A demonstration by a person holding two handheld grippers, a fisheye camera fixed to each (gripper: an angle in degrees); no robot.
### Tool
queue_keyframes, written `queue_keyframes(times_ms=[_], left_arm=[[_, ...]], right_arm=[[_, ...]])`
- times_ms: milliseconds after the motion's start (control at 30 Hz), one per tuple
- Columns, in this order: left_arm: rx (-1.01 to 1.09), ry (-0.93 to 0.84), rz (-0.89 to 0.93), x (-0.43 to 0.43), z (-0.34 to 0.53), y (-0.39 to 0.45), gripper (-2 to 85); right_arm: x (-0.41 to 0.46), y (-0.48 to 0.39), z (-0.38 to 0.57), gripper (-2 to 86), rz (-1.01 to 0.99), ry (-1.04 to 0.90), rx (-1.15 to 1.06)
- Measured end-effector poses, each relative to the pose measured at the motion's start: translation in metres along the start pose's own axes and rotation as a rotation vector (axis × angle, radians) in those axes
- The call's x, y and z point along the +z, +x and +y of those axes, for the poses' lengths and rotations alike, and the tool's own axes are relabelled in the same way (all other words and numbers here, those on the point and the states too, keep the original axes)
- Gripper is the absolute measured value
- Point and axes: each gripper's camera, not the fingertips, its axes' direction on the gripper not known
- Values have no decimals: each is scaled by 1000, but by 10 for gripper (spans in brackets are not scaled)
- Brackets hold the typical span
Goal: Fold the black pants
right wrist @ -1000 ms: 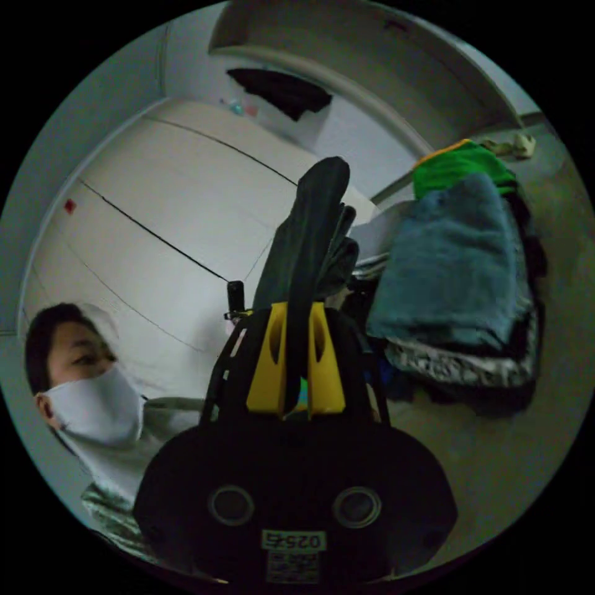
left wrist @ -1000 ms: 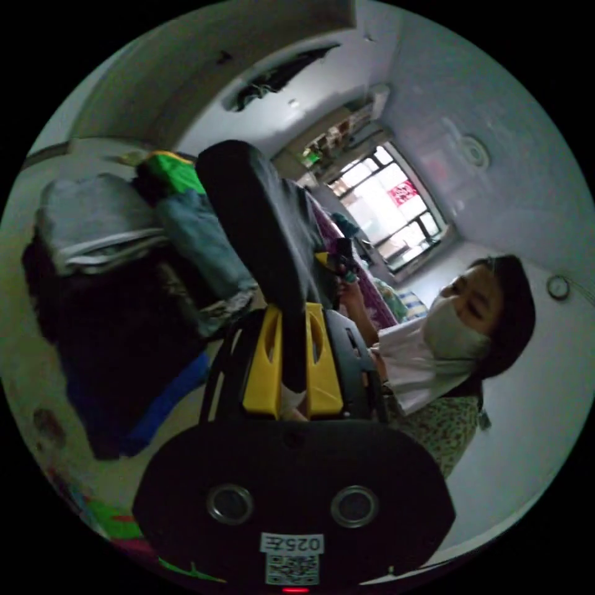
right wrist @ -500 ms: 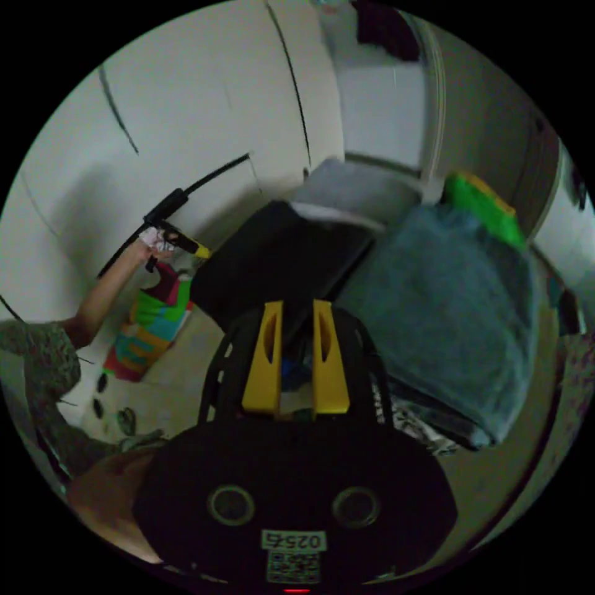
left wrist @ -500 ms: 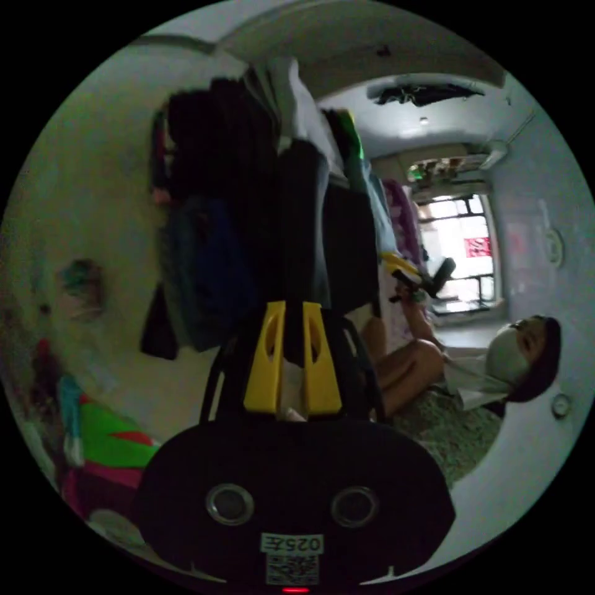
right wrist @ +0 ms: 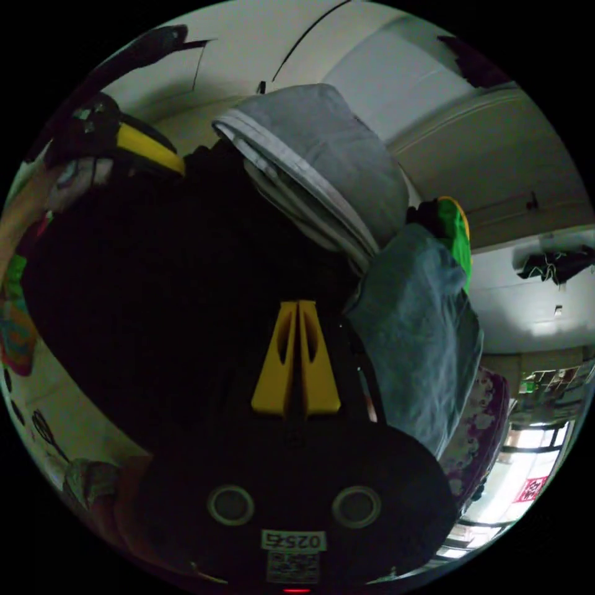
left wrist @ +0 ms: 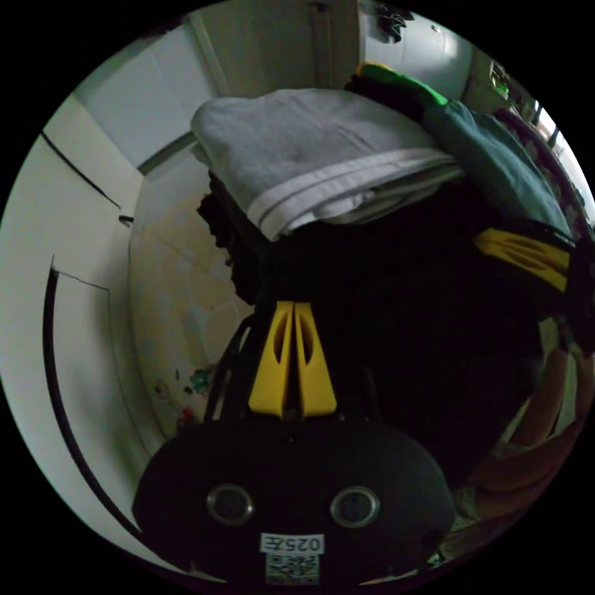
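Left tool [left wrist: 292, 356] and right tool [right wrist: 296, 356] both clenched, jaws together; whether black cloth sits between them is too dark to tell. Black pants [right wrist: 155, 279] lie spread beneath both tools, beside the grey folded garment [left wrist: 310, 149], likely being flattened before stacking.

I see a pale floor [left wrist: 180, 297] carrying the black pants [left wrist: 396, 322], spread beside a pile of folded clothes [left wrist: 322, 161].
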Motion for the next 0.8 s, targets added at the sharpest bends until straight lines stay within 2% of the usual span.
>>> queue_keyframes(times_ms=[100,133,167,200,233,267,300,367,400,467,500,567,600,667,700,733,767,800], left_arm=[[-93,16,38,-25,20,9,-9],[-140,101,-11,-48,36,15,-9],[-161,308,-43,-83,62,29,-9],[-167,430,-47,-103,76,39,-9],[-151,680,-30,-139,106,65,-9],[-91,929,11,-168,133,97,-9],[-39,1042,34,-179,143,115,-9],[145,1357,170,-201,160,187,-8],[191,1398,215,-203,158,206,-8],[365,1467,436,-199,132,288,-7],[387,1474,509,-196,124,309,-6],[489,1490,880,-183,86,398,-1],[503,1496,982,-180,78,422,5],[633,1531,1316,-180,66,530,21],[678,1527,1362,-183,67,558,23],[790,1479,1403,-193,70,622,29],[873,1357,1447,-201,74,692,38],[938,1274,1491,-204,75,728,45]], right_arm=[[-42,16,27,-9,-108,109,91],[-68,29,53,-9,-191,228,139],[-100,45,91,-10,-218,378,211],[-117,53,112,-10,-209,442,246],[-152,68,160,-10,-195,559,283],[-187,81,216,-10,-125,673,336],[-204,86,245,-10,-71,720,353],[-271,94,358,-10,240,812,371],[-287,95,386,-10,331,806,406],[-349,94,493,-10,631,709,580],[-364,93,520,-9,682,677,633],[-427,72,628,-9,852,607,865],[-441,63,654,-9,896,594,916],[-483,24,753,-7,1082,481,1140],[-491,14,779,-6,1127,447,1214],[-503,-8,831,-3,1186,384,1358],[-510,-29,885,4,1210,319,1500],[-512,-40,912,8,1215,289,1574]])
